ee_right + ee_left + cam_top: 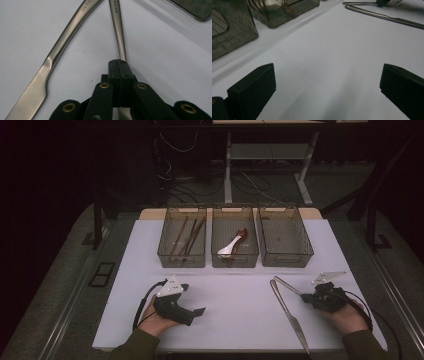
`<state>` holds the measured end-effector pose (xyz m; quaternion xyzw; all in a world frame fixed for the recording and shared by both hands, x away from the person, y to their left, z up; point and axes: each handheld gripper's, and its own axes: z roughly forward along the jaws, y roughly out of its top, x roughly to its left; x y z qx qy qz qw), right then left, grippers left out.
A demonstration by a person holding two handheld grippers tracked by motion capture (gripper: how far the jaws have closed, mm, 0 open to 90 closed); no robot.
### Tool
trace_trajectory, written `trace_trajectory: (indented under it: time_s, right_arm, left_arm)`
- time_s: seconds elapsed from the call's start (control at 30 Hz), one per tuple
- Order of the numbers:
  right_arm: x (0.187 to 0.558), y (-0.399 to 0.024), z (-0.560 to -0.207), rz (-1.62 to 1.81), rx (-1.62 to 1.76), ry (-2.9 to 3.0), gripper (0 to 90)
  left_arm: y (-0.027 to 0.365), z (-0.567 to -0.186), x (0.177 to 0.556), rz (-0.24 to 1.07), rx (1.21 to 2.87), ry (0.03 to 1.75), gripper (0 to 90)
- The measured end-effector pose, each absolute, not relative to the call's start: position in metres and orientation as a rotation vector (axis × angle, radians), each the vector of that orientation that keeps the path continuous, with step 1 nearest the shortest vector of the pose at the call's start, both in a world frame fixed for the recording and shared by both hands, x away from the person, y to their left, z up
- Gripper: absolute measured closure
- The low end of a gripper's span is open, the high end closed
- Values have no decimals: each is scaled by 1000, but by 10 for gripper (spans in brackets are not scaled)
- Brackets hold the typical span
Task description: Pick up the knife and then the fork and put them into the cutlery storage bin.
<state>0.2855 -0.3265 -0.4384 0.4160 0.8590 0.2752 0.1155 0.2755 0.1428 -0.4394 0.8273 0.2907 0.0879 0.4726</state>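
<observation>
Between the shut jaws of the right tongs a fork is pinched by its handle, just beside the knife on the table, so lifting toward the empty bin is judged next, while the left tongs are held wide open and empty.

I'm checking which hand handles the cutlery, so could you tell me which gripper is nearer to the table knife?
Right. The right gripper is shut on a fork lying just beside the knife; the left gripper sits open, well off to the knife's left.
</observation>
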Motion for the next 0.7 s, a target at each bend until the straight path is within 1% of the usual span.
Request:
trace_trajectory:
  time_s: [0.1, 0.2, 0.37, 0.47, 0.53, 0.63, 0.7]
  right_arm:
    - [285, -329, -437, 878, 1230, 2533, 894]
    - [283, -329, -431, 943, 1216, 2523, 825]
    - [284, -328, -419, 932, 1169, 2526, 685]
    - [288, -326, -413, 905, 1156, 2524, 647]
    - [291, -324, -411, 894, 1156, 2550, 600]
    - [297, -320, -409, 849, 1137, 2596, 564]
    - [302, -319, -408, 812, 1122, 2616, 557]
  left_arm:
    - [144, -439, 276, 218, 2028, 706, 0]
    - [144, -439, 276, 215, 2028, 706, 0]
    - [143, -439, 276, 210, 2023, 700, 0]
    - [143, -440, 276, 206, 2021, 707, 0]
    - [143, -440, 276, 204, 2020, 706, 0]
    - [143, -440, 276, 202, 2019, 704, 0]
    - [142, -440, 276, 203, 2020, 703, 0]
